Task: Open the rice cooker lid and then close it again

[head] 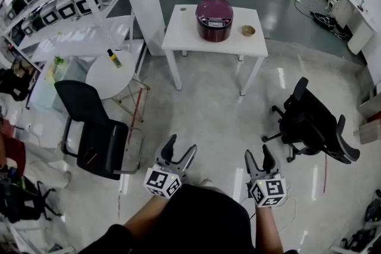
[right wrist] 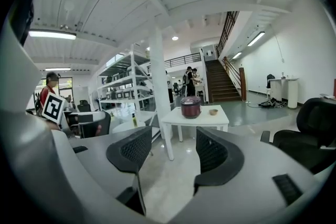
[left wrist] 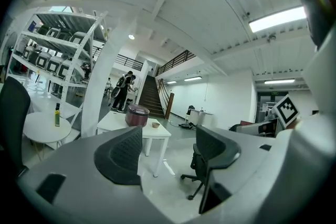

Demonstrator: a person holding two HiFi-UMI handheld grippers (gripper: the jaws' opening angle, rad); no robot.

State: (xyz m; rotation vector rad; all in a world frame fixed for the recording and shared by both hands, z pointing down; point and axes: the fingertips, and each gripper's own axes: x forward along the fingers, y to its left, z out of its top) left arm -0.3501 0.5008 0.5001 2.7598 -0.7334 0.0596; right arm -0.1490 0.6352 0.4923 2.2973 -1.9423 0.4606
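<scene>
Rice cooker (head: 214,19) far, detail unclear; L claw (head: 183,144), R claw (head: 257,152) spread.

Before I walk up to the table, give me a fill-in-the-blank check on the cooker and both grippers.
The rice cooker stands on the white table with its lid ____.
In the head view, the small bowl sits to the cooker's ____.
Both the left gripper and the right gripper have jaws ____, with nothing between them.
Missing words: closed; right; open.
</scene>
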